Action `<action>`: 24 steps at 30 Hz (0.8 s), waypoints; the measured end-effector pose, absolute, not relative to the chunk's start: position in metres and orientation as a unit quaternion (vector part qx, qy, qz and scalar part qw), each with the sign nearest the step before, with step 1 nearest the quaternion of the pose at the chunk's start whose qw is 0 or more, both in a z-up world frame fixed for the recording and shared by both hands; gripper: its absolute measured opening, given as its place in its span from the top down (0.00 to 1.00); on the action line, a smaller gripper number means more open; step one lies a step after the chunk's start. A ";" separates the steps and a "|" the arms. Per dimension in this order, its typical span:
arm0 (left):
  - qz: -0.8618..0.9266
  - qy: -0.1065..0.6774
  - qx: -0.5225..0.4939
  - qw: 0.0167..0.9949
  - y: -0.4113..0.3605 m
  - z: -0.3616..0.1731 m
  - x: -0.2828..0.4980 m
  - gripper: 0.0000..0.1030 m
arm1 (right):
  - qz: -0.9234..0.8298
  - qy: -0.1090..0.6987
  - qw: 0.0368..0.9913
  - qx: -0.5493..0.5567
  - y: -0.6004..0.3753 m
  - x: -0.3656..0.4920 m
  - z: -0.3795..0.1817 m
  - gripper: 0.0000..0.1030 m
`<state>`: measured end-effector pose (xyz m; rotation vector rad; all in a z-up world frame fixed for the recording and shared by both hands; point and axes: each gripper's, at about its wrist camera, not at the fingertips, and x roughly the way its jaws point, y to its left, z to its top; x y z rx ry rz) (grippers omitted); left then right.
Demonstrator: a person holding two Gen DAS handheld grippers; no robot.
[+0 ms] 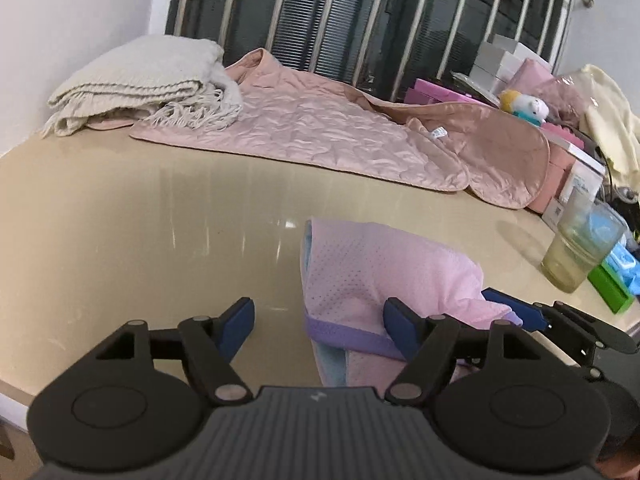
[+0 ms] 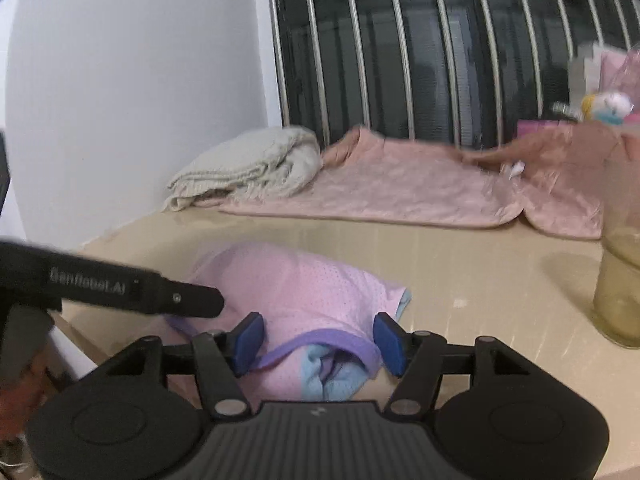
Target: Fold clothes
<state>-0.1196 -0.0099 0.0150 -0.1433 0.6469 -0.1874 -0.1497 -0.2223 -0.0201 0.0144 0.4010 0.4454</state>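
Observation:
A pink mesh garment (image 1: 384, 276) with purple trim and a light blue lining lies folded on the beige table (image 1: 140, 220). My left gripper (image 1: 320, 328) is open and empty; its right finger touches the garment's near left edge. The right gripper's blue fingers (image 1: 516, 310) lie at the garment's right edge. In the right wrist view the garment (image 2: 296, 288) lies straight ahead, and my right gripper (image 2: 316, 340) is open around its near purple-trimmed edge. The left gripper's black body (image 2: 120, 292) reaches in from the left.
A folded cream knit blanket (image 1: 140, 84) and a pink quilted cover (image 1: 320, 132) lie at the back. A glass cup (image 1: 580, 248) stands at the right, also in the right wrist view (image 2: 620, 280). Boxes, a plush toy (image 1: 524, 106) and a green item (image 1: 612, 286) crowd the right side.

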 end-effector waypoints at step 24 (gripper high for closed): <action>-0.164 0.273 -0.090 0.944 -0.018 0.042 -0.119 0.92 | 0.302 0.169 0.938 0.021 -0.234 -0.154 -0.007 0.85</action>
